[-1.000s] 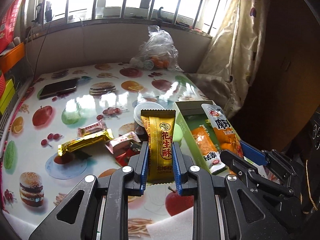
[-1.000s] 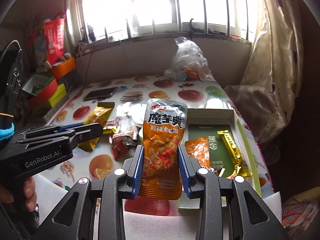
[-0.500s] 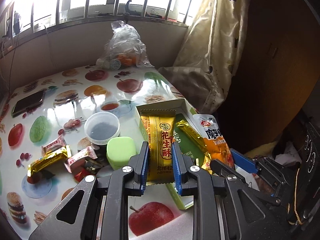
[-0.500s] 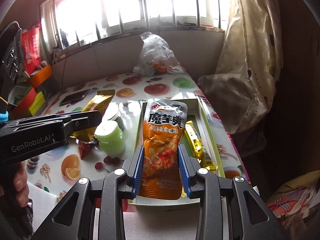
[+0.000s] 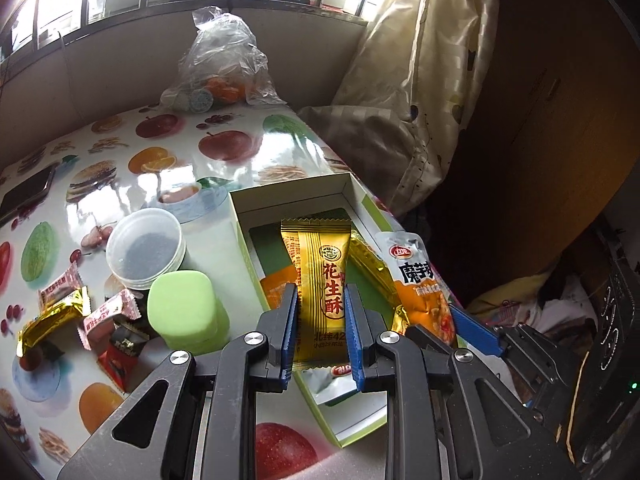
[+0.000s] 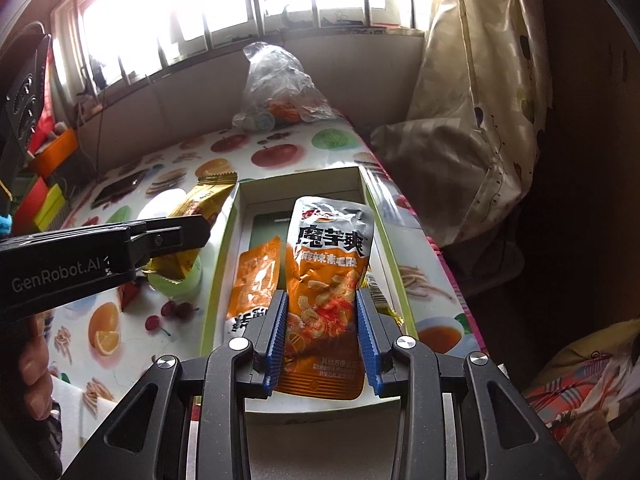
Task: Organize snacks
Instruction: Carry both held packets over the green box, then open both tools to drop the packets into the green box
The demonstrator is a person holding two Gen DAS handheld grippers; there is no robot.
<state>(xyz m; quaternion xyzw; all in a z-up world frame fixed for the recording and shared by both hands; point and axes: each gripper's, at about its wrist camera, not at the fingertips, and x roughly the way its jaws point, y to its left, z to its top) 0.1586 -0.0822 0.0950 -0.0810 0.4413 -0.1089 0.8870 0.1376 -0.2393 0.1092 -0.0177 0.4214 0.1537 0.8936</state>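
Orange sachet (image 6: 256,280) in box (image 6: 224,248): lower part hidden behind right claw (image 6: 322,332).

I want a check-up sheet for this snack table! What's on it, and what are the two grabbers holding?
Surface: fruit-print tablecloth, glossy.
Job's things: open box with orange packet and gold bar inside; loose candies outside.
Clutter: green tub, clear lid, phone, plastic bag.
Grippers: left hand-held gripper shut on gold snack; right hand-held gripper shut on orange pouch.
Cables: nothing seen.
Surroundings: barred window, curtain.
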